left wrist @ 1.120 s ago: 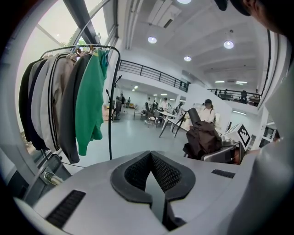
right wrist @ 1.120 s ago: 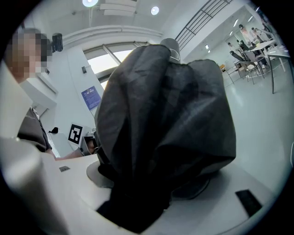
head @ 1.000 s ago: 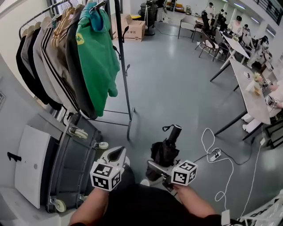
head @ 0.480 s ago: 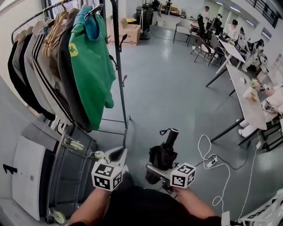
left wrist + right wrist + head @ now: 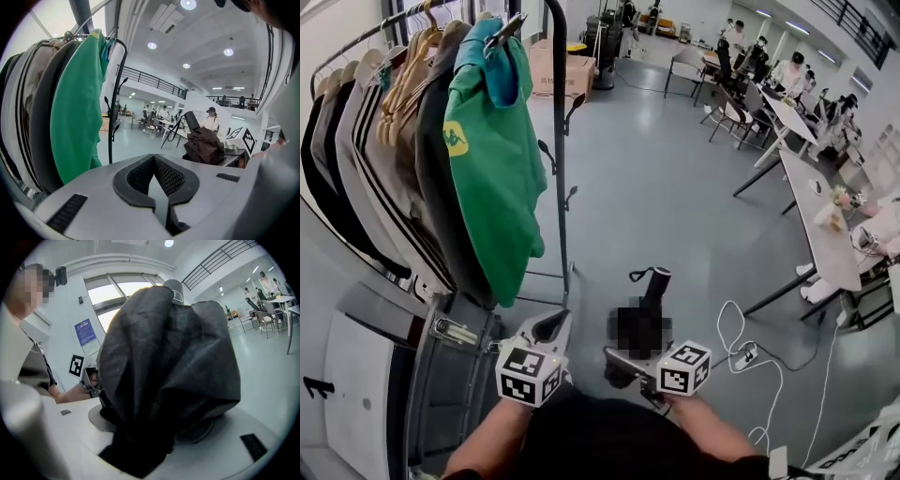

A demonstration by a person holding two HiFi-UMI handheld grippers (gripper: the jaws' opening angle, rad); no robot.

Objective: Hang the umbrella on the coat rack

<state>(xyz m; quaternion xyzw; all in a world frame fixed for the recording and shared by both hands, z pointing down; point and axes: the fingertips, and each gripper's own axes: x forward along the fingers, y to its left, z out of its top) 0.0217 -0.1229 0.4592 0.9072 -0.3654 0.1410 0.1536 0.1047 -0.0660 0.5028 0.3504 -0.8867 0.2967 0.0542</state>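
Observation:
A folded black umbrella [image 5: 648, 302] stands upright in my right gripper [image 5: 625, 360], its handle and wrist strap [image 5: 643, 275] pointing up and away. In the right gripper view its dark fabric [image 5: 168, 366] fills the space between the jaws, so the right gripper [image 5: 147, 444] is shut on the umbrella. The coat rack's black pole [image 5: 559, 141] rises just ahead and left, with small side hooks [image 5: 570, 198]. A green shirt [image 5: 492, 159] and other clothes hang on its rail. My left gripper [image 5: 547, 328] is shut and empty [image 5: 155, 164], pointing at the pole [image 5: 115, 93], with the umbrella [image 5: 204, 143] to its right.
A grey wheeled cart [image 5: 450, 370] lies low at the left under the clothes. A white cable and power strip [image 5: 741, 356] lie on the floor at the right. Long tables [image 5: 816, 216] with chairs and people run along the right. Cardboard boxes [image 5: 572, 70] stand beyond the rack.
The whole view has closed in on the rack. Both grippers and the held umbrella have come forward, so the pole and green shirt stand nearer and larger.

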